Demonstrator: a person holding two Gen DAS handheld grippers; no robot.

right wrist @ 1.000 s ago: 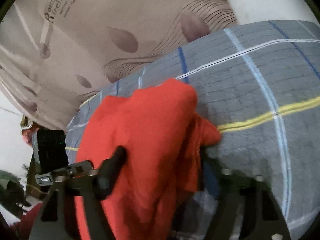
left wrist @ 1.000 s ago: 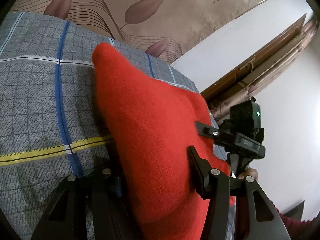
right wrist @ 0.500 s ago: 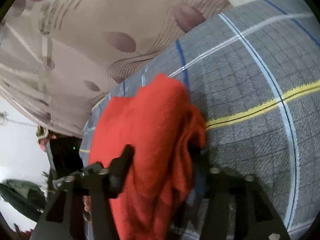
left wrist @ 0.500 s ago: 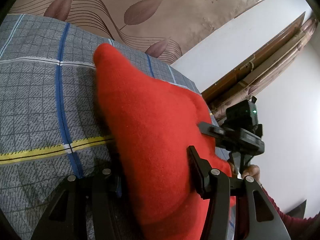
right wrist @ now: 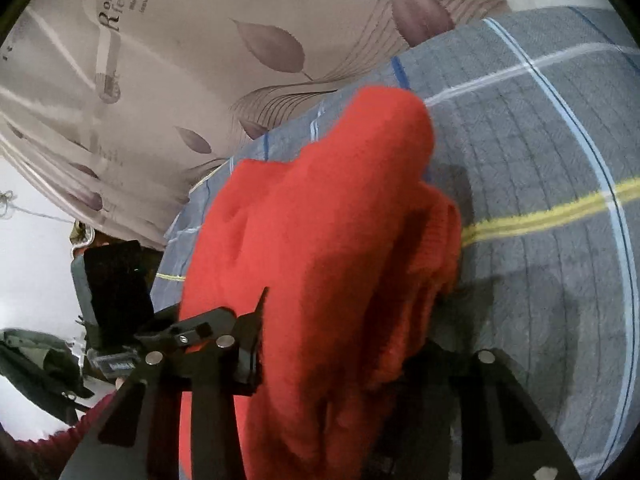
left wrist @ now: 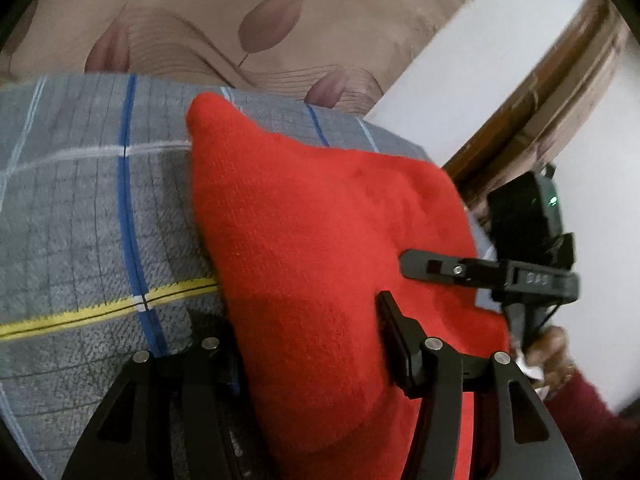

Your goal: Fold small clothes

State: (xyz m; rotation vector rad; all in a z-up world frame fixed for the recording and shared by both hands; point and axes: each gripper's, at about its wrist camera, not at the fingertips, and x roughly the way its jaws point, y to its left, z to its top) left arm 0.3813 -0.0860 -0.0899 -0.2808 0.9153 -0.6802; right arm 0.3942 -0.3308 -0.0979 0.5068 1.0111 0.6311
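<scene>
A red knitted garment (left wrist: 320,240) lies bunched on a grey checked bedspread (left wrist: 80,220). My left gripper (left wrist: 308,344) is shut on the red garment, whose cloth fills the gap between the fingers and hides the left one. My right gripper (right wrist: 340,352) is shut on the same garment (right wrist: 320,240) from the other side; the cloth covers its right finger. The right gripper also shows in the left wrist view (left wrist: 492,272), and the left gripper shows in the right wrist view (right wrist: 192,332), both at the garment's near edge.
A beige curtain with leaf print (left wrist: 260,20) hangs behind the bed (right wrist: 560,140). A white wall and a brown wooden frame (left wrist: 540,100) stand to the right in the left wrist view. The person's hand in a maroon sleeve (left wrist: 560,360) holds the right gripper.
Both grippers have kept their hold on the red garment. The views have tilted and shifted a little, and the garment has been raised and bunched slightly more between them.
</scene>
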